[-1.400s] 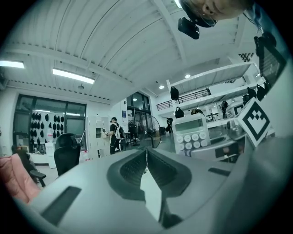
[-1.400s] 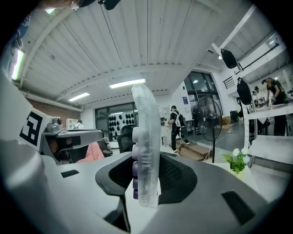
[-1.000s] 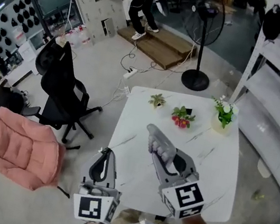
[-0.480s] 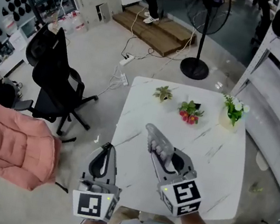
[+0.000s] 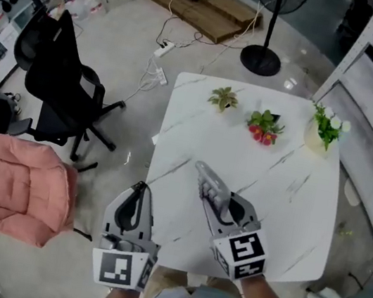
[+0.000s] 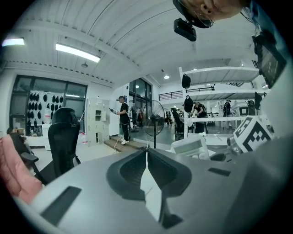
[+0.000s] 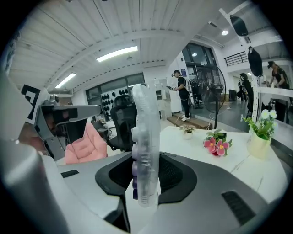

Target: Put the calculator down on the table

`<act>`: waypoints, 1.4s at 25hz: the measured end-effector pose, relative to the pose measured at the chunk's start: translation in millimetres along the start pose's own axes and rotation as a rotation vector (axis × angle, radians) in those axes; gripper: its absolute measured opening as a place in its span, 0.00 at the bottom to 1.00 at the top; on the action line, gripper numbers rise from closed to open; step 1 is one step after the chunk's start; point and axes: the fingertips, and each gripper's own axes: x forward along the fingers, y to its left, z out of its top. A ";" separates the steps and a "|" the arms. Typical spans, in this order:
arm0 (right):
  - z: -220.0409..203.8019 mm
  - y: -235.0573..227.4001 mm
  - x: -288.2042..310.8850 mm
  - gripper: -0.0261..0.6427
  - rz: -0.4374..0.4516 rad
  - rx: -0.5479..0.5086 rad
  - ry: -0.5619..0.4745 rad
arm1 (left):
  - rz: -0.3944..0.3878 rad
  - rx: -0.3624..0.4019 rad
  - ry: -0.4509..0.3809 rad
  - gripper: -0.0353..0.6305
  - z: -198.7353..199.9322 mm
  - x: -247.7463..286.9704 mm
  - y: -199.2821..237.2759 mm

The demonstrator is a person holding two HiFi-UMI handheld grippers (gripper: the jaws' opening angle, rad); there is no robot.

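A pale grey calculator (image 5: 210, 184) with purple keys is clamped edge-on in my right gripper (image 5: 219, 207), above the near left part of the white marble table (image 5: 293, 192). In the right gripper view the calculator (image 7: 145, 137) stands upright between the jaws of the right gripper (image 7: 145, 185), which is shut on it. My left gripper (image 5: 135, 203) hangs off the table's near left corner, over the floor. Its jaws meet with nothing between them, as the left gripper view shows at the left gripper (image 6: 147, 155).
Along the table's far side stand a small potted plant (image 5: 224, 99), a red flower pot (image 5: 265, 128) and a vase of white flowers (image 5: 325, 130). A black office chair (image 5: 59, 79) and a pink cushioned seat (image 5: 19, 183) stand left of the table. A fan base (image 5: 261, 59) lies beyond.
Both grippers have sunk lower and nearer the table's near edge. The calculator stays clamped in the right gripper. The left gripper stays shut.
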 end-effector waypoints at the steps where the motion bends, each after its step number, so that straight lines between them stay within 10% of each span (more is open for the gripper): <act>1: -7.0 -0.2 3.7 0.26 -0.001 0.006 0.015 | -0.003 -0.004 0.012 0.07 -5.6 1.6 1.7; 17: -83.9 3.7 30.3 0.26 -0.018 0.108 0.202 | -0.018 -0.075 0.165 0.07 -62.2 27.2 20.5; 35: -81.1 -9.3 52.2 0.26 -0.006 0.270 0.228 | -0.041 -0.086 0.154 0.07 -69.6 46.2 30.3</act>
